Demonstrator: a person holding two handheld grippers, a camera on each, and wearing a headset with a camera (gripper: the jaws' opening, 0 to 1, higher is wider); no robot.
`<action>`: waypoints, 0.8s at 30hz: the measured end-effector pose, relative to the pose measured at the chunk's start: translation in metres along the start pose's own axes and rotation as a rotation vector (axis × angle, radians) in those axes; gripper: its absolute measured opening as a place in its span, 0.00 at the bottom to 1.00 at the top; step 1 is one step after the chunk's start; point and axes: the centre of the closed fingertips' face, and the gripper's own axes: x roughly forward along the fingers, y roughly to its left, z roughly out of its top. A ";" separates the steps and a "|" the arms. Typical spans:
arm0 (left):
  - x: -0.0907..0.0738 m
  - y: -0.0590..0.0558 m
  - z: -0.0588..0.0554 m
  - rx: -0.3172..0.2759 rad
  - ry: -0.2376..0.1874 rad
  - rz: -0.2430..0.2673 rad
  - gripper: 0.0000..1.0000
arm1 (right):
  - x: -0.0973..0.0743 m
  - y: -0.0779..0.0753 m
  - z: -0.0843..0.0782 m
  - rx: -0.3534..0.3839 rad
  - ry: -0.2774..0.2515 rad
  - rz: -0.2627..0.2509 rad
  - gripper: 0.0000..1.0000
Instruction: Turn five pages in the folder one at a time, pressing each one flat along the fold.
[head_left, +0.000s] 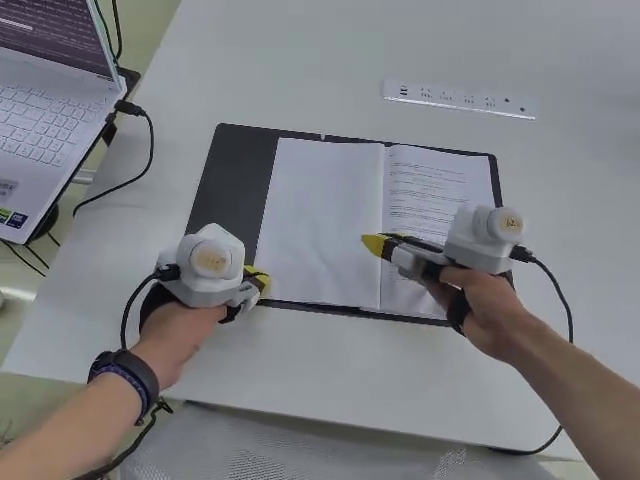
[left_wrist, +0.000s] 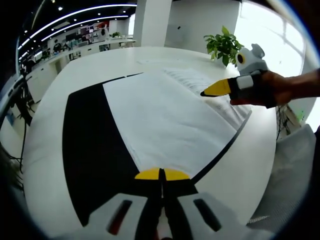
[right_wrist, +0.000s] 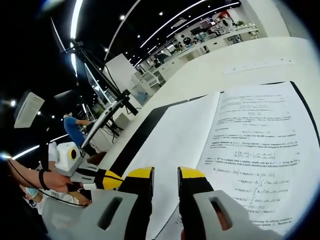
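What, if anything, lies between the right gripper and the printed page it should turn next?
Nothing visible does. The right gripper is already at the printed page beside the fold, jaws parted, and the sheet is bare. The left gripper sits aside, at the near left edge of the folder.

Both grippers share one build: the left gripper and right gripper have rounded white housings, black jaw mounts and yellow tips, each trailing a black cable. A dark wristband circles the left wrist.
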 end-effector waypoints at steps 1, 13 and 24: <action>0.000 0.000 0.000 -0.001 0.001 0.001 0.00 | 0.002 -0.002 0.002 0.003 -0.010 -0.005 0.14; 0.004 0.004 -0.001 -0.002 0.002 0.008 0.00 | 0.017 -0.027 0.014 0.110 -0.080 -0.055 0.00; 0.006 0.004 -0.001 -0.014 -0.002 0.008 0.00 | 0.021 -0.024 0.021 0.164 -0.125 -0.030 0.00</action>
